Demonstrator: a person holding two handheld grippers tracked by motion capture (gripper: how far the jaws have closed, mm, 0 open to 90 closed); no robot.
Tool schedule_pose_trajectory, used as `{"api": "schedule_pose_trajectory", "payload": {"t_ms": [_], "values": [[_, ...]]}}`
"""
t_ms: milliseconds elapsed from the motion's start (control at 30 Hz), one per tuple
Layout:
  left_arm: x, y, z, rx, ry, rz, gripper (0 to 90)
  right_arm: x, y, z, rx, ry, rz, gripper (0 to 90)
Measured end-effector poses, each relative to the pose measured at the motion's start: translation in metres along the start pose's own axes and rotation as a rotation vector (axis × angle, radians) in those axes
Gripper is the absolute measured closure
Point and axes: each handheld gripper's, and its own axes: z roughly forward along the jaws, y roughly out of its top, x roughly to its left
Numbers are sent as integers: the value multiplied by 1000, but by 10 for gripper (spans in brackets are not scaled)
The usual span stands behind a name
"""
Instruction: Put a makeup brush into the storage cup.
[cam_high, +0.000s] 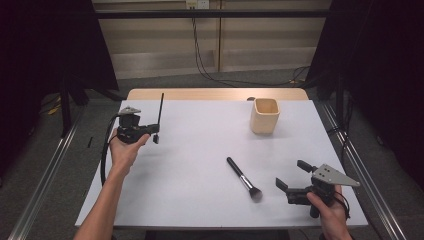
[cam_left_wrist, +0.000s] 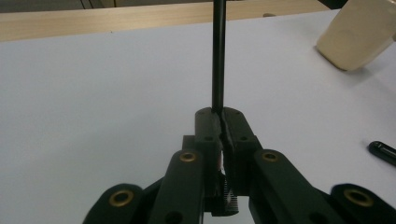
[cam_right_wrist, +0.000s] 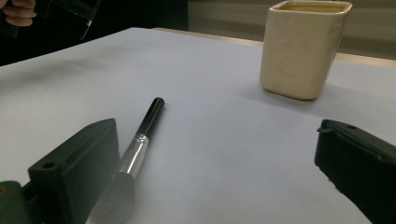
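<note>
At worktop's (cam_high: 200, 200) left, above the white sheet: left tongs (cam_left_wrist: 219, 122) clenched on thin black rod-like brush handle (cam_left_wrist: 218, 56), upright. Right tongs (cam_high: 295, 175) released, empty, beside black-handled silver-ferruled makeup brush (cam_high: 244, 179) lying flat. Prob. next: carry to cream square ceramic cup (cam_high: 264, 115). Keep handle vertical, approach over rim w/o knocking cup, lower inside, then let go.
</note>
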Motion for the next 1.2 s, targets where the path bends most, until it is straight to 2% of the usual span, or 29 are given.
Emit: {"api": "schedule_pose_trajectory", "payload": {"t_ms": [100, 233, 367, 500, 533, 600, 967, 1200], "values": [[-2, -3, -6, -26, -15, 11, 859, 0, 0, 0, -1, 0, 0, 0], [-4, -6, -13, -40, -22, 25, 859, 0, 0, 0, 0, 1, 1, 0], [-6, -12, -20, -58, -47, 27, 859, 0, 0, -1, -2, 0, -7, 0], [-8, -19, -23, -68, -60, -4, 859, 0, 0, -1, -2, -1, -6, 0], [-9, -21, -24, -69, -76, -7, 859, 0, 0, 0, -1, -1, -5, 0], [-10, -22, -25, -64, -69, 7, 859, 0, 0, 0, 0, -1, -4, 0], [-28, -35, -36, -71, -138, 38, 859, 1, 0, -2, -2, 0, -5, 0], [-39, -45, -39, -54, -158, 57, 859, -1, -1, -3, -3, -5, 0, 0]]}}
